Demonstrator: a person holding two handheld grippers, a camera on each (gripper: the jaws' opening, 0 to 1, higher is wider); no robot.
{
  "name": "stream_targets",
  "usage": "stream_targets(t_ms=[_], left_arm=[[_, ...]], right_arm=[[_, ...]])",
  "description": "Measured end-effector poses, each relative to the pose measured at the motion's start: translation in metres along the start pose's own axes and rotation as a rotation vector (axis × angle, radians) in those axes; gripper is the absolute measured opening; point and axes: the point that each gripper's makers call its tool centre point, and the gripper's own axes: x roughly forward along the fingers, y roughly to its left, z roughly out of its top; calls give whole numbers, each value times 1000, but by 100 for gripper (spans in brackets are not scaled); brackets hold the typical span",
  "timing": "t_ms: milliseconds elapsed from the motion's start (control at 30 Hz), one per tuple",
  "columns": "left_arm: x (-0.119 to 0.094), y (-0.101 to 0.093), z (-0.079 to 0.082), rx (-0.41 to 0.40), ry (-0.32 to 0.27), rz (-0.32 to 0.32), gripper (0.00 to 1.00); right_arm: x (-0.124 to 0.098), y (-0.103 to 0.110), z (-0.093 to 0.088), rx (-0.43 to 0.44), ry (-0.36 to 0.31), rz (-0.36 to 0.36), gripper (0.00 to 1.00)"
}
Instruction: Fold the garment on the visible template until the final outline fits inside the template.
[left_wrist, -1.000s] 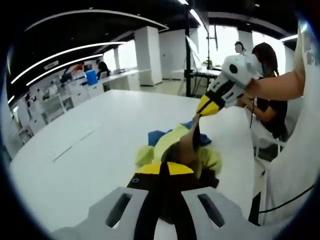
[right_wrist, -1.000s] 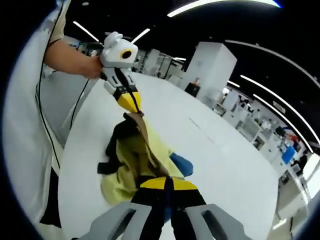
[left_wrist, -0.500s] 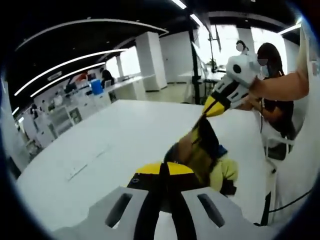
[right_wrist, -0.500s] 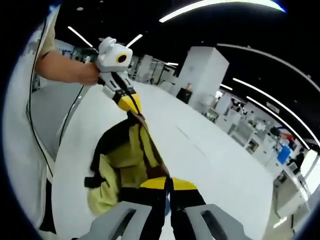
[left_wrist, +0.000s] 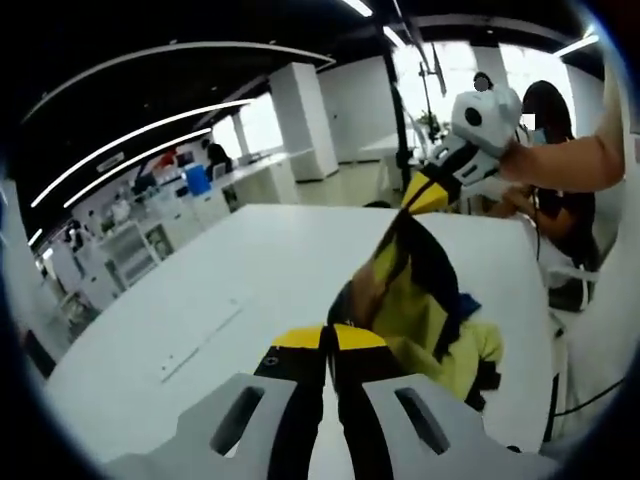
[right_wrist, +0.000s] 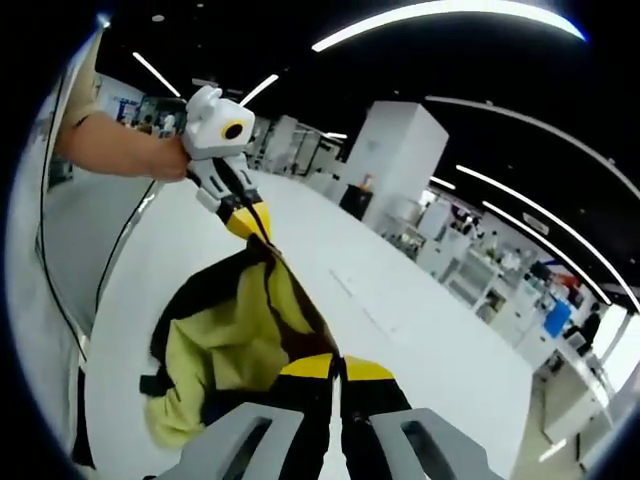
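A yellow and black garment (left_wrist: 420, 300) with a blue patch hangs stretched between both grippers above the white table (left_wrist: 200, 310). My left gripper (left_wrist: 327, 338) is shut on one end of its edge. My right gripper (left_wrist: 420, 193), held by a person's hand, comes in from the upper right and pinches the other end. In the right gripper view, the right gripper (right_wrist: 335, 365) is shut on the garment (right_wrist: 225, 340). The left gripper (right_wrist: 250, 222) grips the far end, and the cloth sags to the left over the table (right_wrist: 400, 340). No template outline shows on the table.
A person sits at the table's far side (left_wrist: 550, 150). A thin seam mark (left_wrist: 200, 340) runs across the tabletop. White pillars (right_wrist: 395, 150) and rows of desks (left_wrist: 150, 210) stand behind. A person's arm (right_wrist: 110, 145) and a cable (right_wrist: 110, 260) hang at the left.
Both grippers have lifted the garment off the table. It went from a heap lying on the surface to a hanging, stretched sheet. Both stayed shut on it.
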Motion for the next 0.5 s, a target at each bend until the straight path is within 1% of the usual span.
stream_targets(t_ms=[133,167,267,367,433,500], left_arm=[[3,9,4,11,3,11,0],[4,12,6,25,5,17,0],[4,20,14,36,-1,27,0],[4,32,23,42,-14,44,0],[7,38,26,42,-13,51,0],[12,43,25,33,-3,53,0]], right_arm=[[8,-11,3,-5,4,-9,0],[9,-13,5,-3,0,-10,0],[11,-24,12,-7,-9,-25,0],[12,-36,24,-11,-31,-43,0],[16,-44,27,-1,-36,-46,0],[22,-49,25,9,-28,-46,0]])
